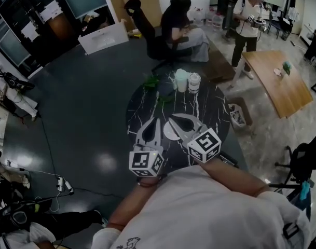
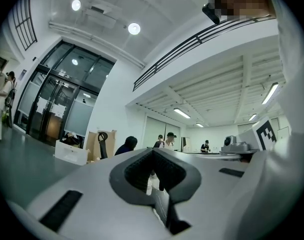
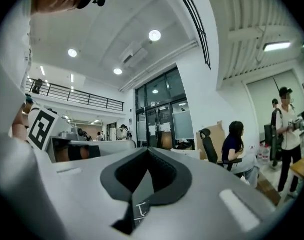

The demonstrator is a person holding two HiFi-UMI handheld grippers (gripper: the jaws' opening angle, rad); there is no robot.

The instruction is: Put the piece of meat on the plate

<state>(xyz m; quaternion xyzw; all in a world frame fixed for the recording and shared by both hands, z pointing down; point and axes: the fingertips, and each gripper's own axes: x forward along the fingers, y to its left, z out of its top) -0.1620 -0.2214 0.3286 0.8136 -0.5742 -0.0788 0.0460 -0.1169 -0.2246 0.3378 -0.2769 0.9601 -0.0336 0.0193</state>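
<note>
Looking down, head view: left gripper [image 1: 157, 120] and right gripper [image 1: 173, 119] above table [image 1: 147, 102]. Plate [image 1: 168, 134] half hidden behind right gripper; meat not discernible. Left gripper view: jaws pressed together, empty, table cut off. Right gripper view: jaws likewise together, empty.

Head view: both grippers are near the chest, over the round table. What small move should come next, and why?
Probably tip the right gripper down toward the black table and open it. It and the left gripper are shut, empty and pointing level, so neither gripper view shows the table. A white plate seems to lie behind them; the meat cannot be made out.
</note>
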